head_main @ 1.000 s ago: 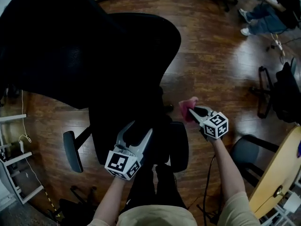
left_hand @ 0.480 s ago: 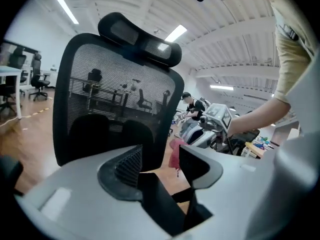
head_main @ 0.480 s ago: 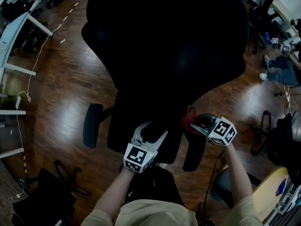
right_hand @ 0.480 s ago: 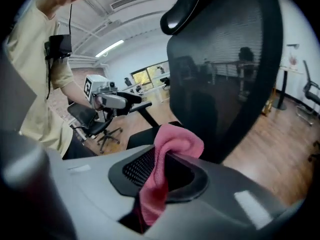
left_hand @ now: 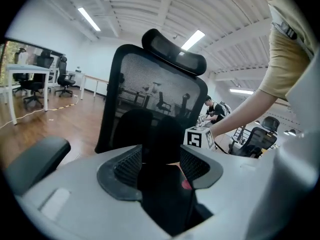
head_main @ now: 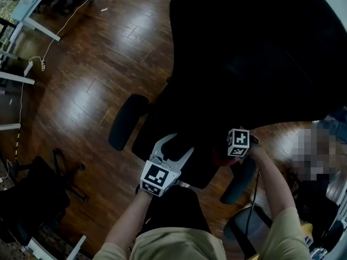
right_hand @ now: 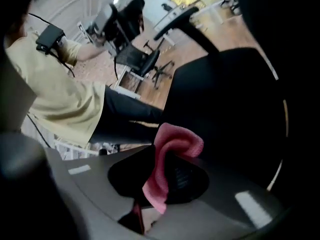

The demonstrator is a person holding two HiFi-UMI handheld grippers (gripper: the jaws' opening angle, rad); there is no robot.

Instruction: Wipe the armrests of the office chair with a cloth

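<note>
Pinching cloth [right_hand: 172, 144] in right gripper [right_hand: 160, 176], left gripper [left_hand: 160, 166] spread, I fear the loose fold snags on the armrest [head_main: 240, 181], pulling free.

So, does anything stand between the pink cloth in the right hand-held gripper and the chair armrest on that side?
Nothing visible does. The right hand-held gripper is shut on the pink woven cloth, close beside the black padded right armrest of the office chair, and no object shows between them. Whether they already touch, I cannot tell.

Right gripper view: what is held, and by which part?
A pink cloth, pinched around its folded middle by the right hand-held gripper.
</note>
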